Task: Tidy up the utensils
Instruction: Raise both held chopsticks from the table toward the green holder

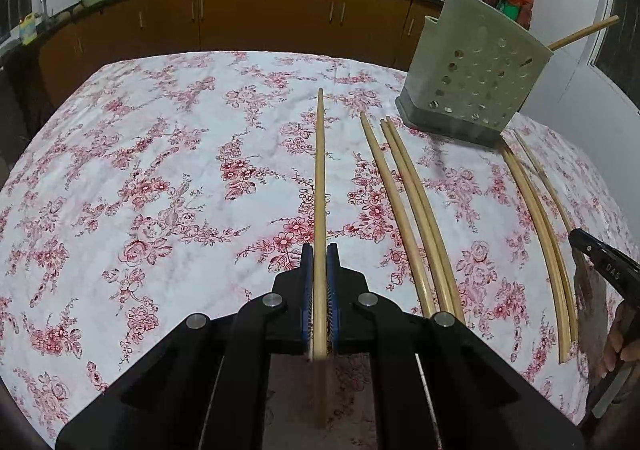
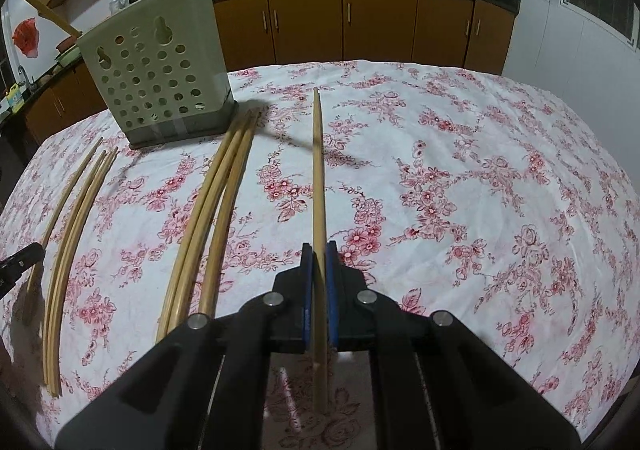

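Note:
My left gripper [image 1: 319,250] is shut on a wooden chopstick [image 1: 320,170] that points forward above the table. My right gripper [image 2: 319,248] is shut on another chopstick [image 2: 318,170], also pointing forward. A pale green perforated utensil holder [image 1: 476,78] stands at the far right in the left wrist view and at the far left in the right wrist view [image 2: 160,74]; chopsticks stick out of its top. Loose chopsticks lie on the cloth: three together [image 1: 408,210] and a further group [image 1: 540,218] to the right, also shown in the right wrist view [image 2: 208,210] [image 2: 72,218].
The table carries a white cloth with red flowers [image 1: 160,170]. The right gripper's body and the hand on it [image 1: 604,270] show at the right edge of the left wrist view. Brown kitchen cabinets [image 2: 380,22] with woks on the counter stand behind the table.

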